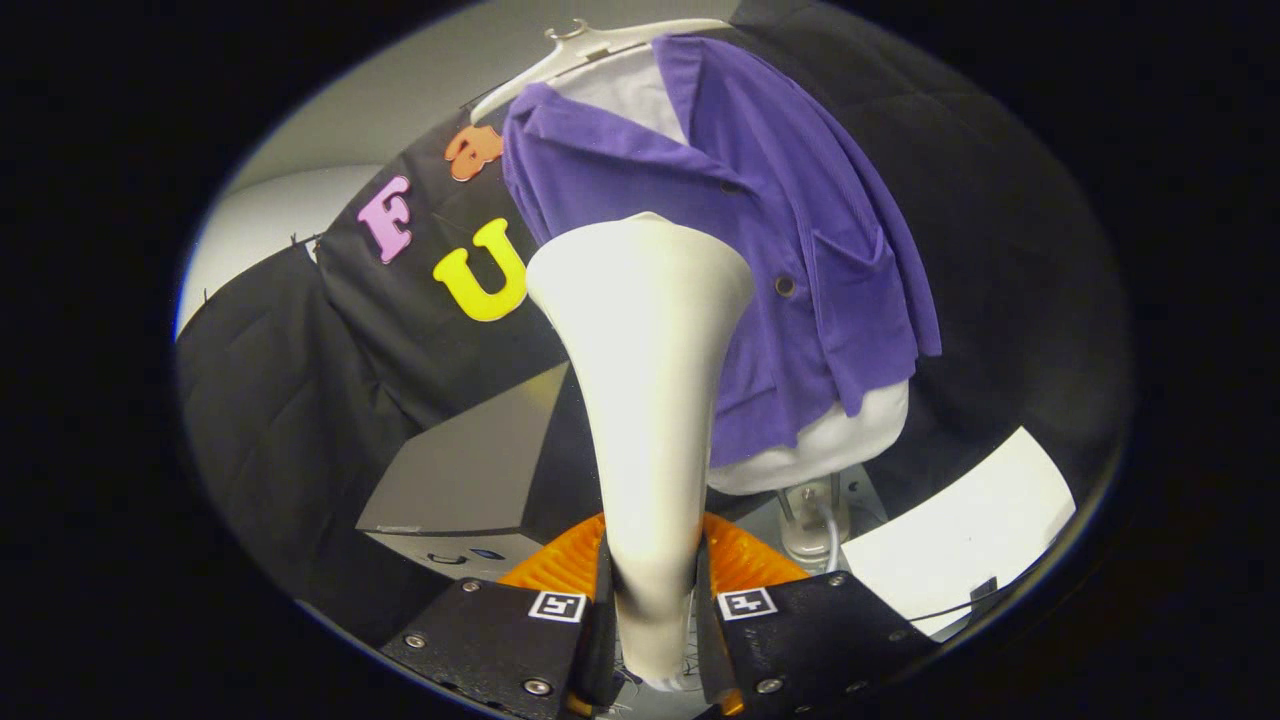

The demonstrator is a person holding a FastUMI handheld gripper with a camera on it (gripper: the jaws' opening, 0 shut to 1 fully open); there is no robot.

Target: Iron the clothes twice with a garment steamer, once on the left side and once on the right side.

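Gripper (652, 600) fingers clamped on the cream, flared plastic garment steamer (645, 400), head raised toward the purple corduroy shirt (760, 230) just beyond, so steam should reach the fabric.

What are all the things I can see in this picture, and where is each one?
Garment steamer: one, cream white, narrow handle gripped between the fingers, wide head reaching up in front of the shirt.
Shirt: one, purple, buttoned with a chest pocket, hanging beyond the steamer.
Undershirt: one, white, showing at the purple shirt's collar and below its hem.
Hanger: one, white, carrying both garments.
Box: one, grey, left of the steamer handle.
Stand base: one, metal, under the garments.
Sheet: one, white, right of the stand base.
Gripper: one, both fingers pressed on the steamer handle.
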